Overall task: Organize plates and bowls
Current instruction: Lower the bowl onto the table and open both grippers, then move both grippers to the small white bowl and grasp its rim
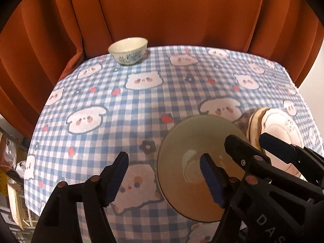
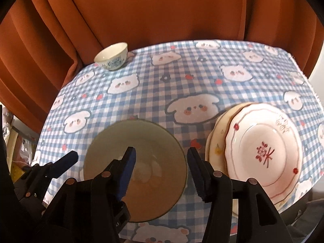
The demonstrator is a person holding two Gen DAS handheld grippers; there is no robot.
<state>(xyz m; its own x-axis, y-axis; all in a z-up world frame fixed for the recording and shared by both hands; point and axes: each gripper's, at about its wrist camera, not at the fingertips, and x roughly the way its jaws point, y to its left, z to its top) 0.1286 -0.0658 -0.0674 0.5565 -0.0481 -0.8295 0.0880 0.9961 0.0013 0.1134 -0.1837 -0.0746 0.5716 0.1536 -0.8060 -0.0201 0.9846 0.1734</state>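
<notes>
The olive-green bowl [image 2: 141, 151] sits upright on the checked tablecloth [image 2: 182, 81], mouth facing up, near the front edge of the table; being round, it has no long axis to speak of. Its inside looks empty apart from a pale glare at the bottom. Just to its right lies a stack of plates [image 2: 263, 147], apart from the bowl: a scalloped pink-white plate [image 2: 253, 162] with a red line border on top, set off-centre on at least one cream plate [image 2: 216, 141] beneath. The top plate bears a red Chinese-style character in its well and a smaller pale mark near its far rim, neither readable. It holds nothing.

At the far left edge of the table, against the rust-orange curtain [image 1: 162, 10], stands a small white bowl with a blue pattern [image 1: 128, 50], upright and apparently empty.

The left gripper [image 1: 165, 178] is spread, one finger outside the green bowl's left rim and one above its inside, pads clear of the wall. The right gripper [image 2: 162, 172] is likewise parted astride the right rim, gripping nothing. Raised letters "DAS" show on its body in the left view.
</notes>
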